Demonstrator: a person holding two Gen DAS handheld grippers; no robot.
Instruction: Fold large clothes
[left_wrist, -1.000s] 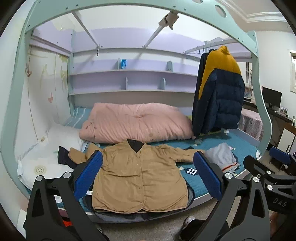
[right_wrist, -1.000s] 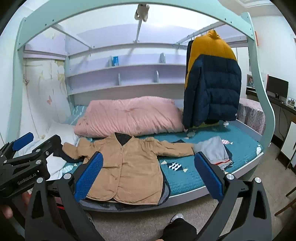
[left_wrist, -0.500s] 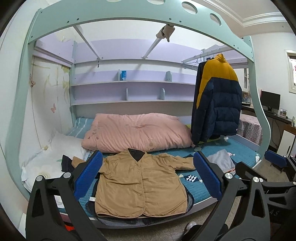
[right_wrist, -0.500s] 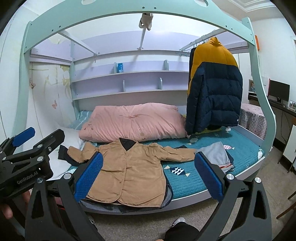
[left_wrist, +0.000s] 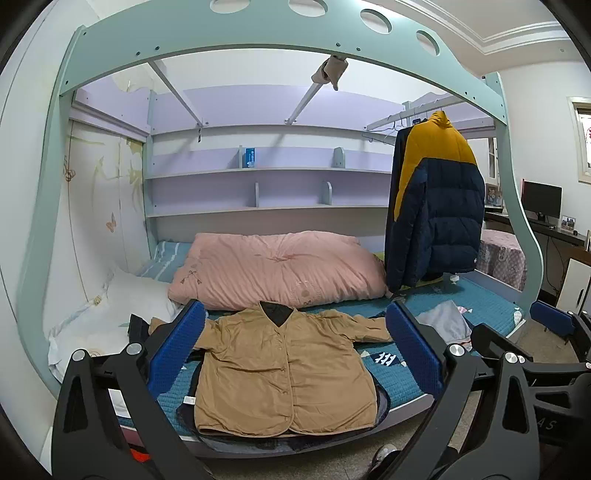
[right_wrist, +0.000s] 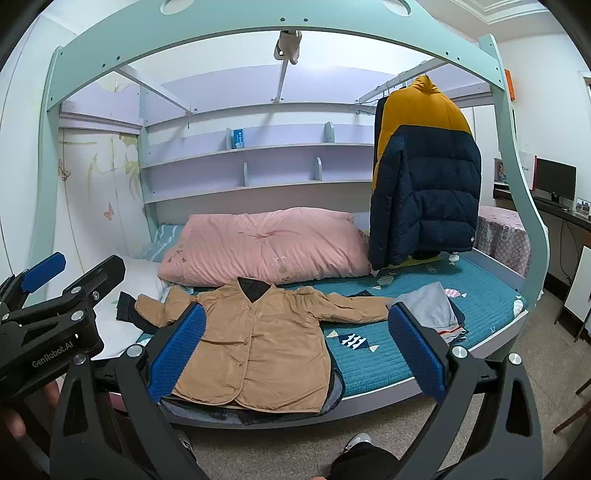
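A tan button-front jacket (left_wrist: 280, 373) lies spread flat, sleeves out, on the teal bed cover (left_wrist: 487, 306) near the front edge; it also shows in the right wrist view (right_wrist: 262, 347). Dark clothes lie under its hem. My left gripper (left_wrist: 295, 354) is open and empty, held back from the bed, well short of the jacket. My right gripper (right_wrist: 295, 350) is open and empty too, at a similar distance. The left gripper's body (right_wrist: 48, 325) shows at the left of the right wrist view, and the right gripper's body (left_wrist: 535, 354) at the right of the left wrist view.
A pink quilt (left_wrist: 277, 269) lies behind the jacket. A yellow and navy puffer jacket (left_wrist: 436, 206) hangs at the right. A grey garment (left_wrist: 443, 325) lies right of the tan jacket, a white pillow (left_wrist: 110, 317) at the left. The mint bunk frame (left_wrist: 258, 37) arches overhead.
Both grippers have pulled back and tilted up, so the bed and jacket sit lower and farther in both views. The jacket has not moved. Both grippers stay open.
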